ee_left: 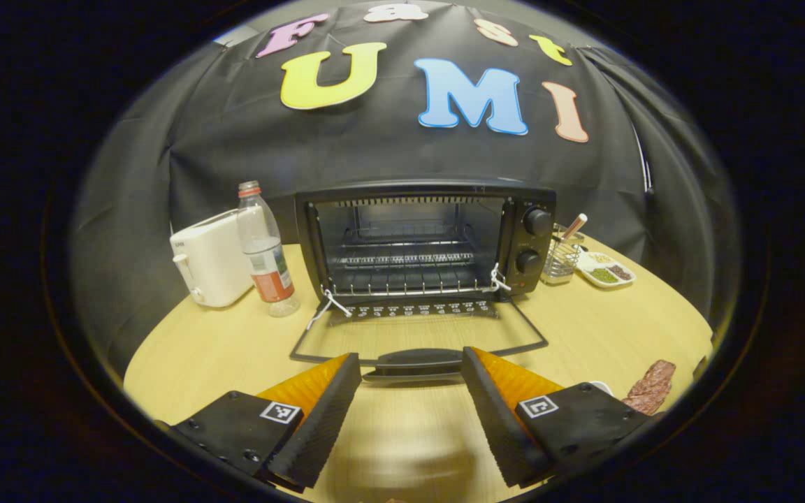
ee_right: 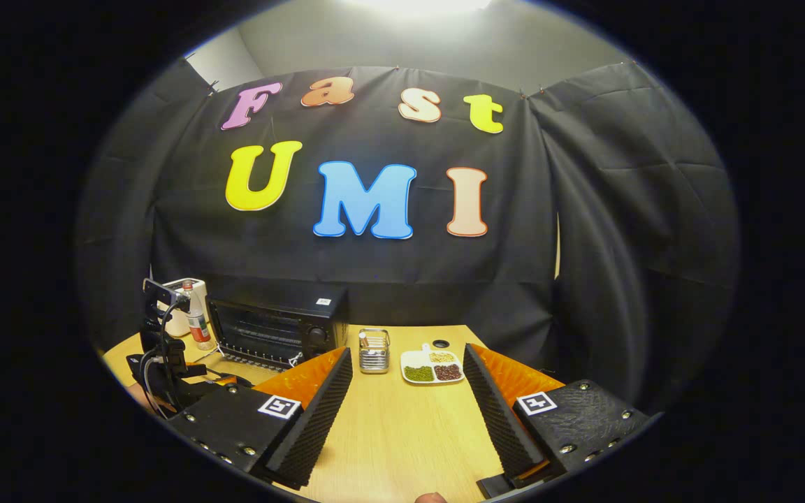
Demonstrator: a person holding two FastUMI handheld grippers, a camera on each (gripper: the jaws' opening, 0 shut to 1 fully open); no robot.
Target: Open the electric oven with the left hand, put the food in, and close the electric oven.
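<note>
Judging by how things lie, the first step is counted as done: the electric oven (ee_left: 425, 241) is seen with its door (ee_left: 420, 340) dropped flat onto the tabletop (ee_left: 612, 328), and the wire rack (ee_left: 409, 260) inside is bare. Taking the oven as the landmark and going from left to right in the left gripper view, a white toaster (ee_left: 211, 257) is set to the left of the oven and a plastic bottle (ee_left: 265, 250) just beside the oven's left wall. In front of the oven, the left hand-held gripper (ee_left: 411, 398) is held wide open with nothing between its fingers, the door's handle (ee_left: 418, 360) lying just ahead of the tips and apart from them. To the right of the oven a small wire basket (ee_left: 562, 257) is placed, then a divided dish (ee_left: 605, 270) of dried beans. Well to the right of the oven and nearer the camera, the food (ee_left: 651, 386), a reddish-brown strip like cured meat, is seen at the tabletop's edge, seemingly on a white plate, of which little can be made out.

In the right gripper view the right hand-held gripper (ee_right: 408, 402) is likewise spread wide and empty, raised above the tabletop well to the right of the oven.

Left to be done, it is judged: the food is yet to be picked up and put on the rack, and the door is yet to be closed.
</note>
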